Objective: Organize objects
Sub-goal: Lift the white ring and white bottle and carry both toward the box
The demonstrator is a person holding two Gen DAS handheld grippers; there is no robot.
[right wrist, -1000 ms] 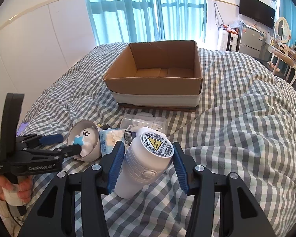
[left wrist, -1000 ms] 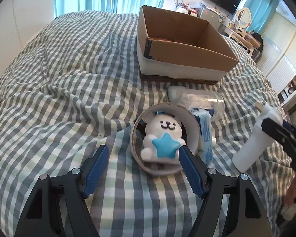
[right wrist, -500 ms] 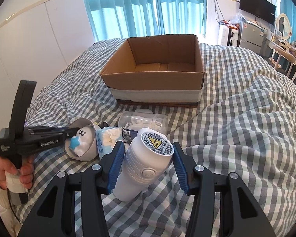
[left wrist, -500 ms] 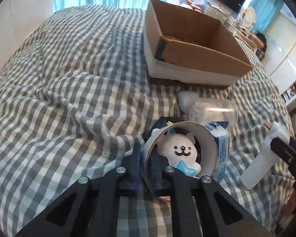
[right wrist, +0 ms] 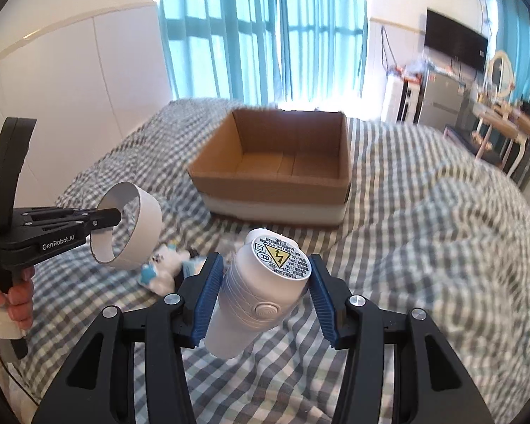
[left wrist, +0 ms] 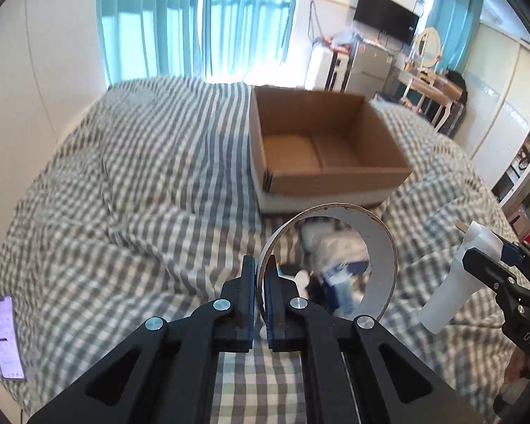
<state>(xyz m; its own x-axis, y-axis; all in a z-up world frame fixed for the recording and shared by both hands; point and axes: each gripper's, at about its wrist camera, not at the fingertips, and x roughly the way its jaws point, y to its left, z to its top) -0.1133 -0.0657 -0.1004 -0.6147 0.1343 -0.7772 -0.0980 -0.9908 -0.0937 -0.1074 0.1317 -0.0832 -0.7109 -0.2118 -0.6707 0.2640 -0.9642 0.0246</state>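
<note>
Left hand-held gripper [left wrist: 260, 295] clamped on ring [left wrist: 381, 247] wall; right hand-held gripper [right wrist: 265, 295] grips white bottle [right wrist: 261, 293]. Both airborne. Box [right wrist: 282, 180] at 12 o'clock empty; I judge nothing stowed, bear toy [right wrist: 162, 268] left on bed.

Left gripper [left wrist: 260, 275] closed on ring [left wrist: 378, 243], lifted it off bear toy [right wrist: 162, 265]; white device [right wrist: 261, 282] raised.

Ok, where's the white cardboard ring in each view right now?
Left wrist: the white cardboard ring is low and right of centre, its wall pinched by the left gripper.
Right wrist: the ring is mid-left, held off the bed.
Shared landmark: the open cardboard box beyond it.
</note>
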